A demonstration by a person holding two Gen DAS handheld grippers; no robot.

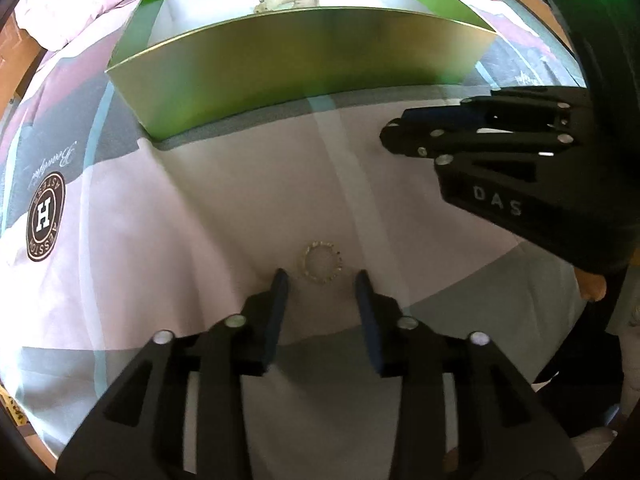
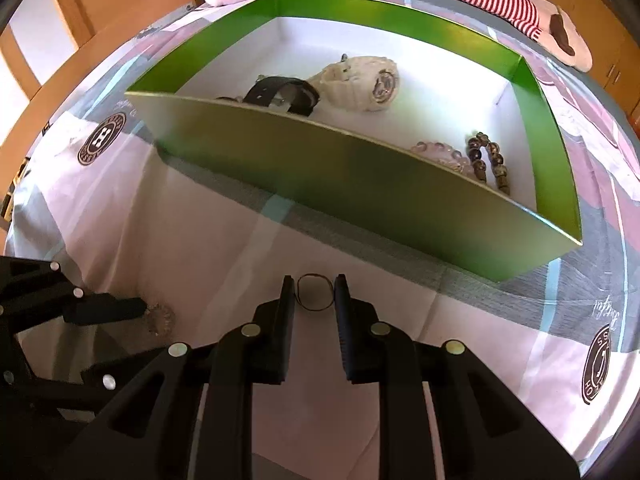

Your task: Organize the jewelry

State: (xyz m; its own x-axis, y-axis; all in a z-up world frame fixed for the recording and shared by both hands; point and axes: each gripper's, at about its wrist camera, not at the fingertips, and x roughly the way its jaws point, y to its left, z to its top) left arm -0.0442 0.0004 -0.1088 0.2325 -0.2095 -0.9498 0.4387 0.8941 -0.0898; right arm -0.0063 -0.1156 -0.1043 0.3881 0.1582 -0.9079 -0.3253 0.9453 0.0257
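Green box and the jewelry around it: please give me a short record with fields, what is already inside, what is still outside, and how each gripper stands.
surface: patterned bedsheet
container: green box, open top
inside box: white watch, black strap watch, pink bead bracelet, dark bead bracelet
outside box: clear bead bracelet, thin ring, both on the sheet
left gripper: open, fingers astride the clear bead bracelet
right gripper: closed on the thin ring
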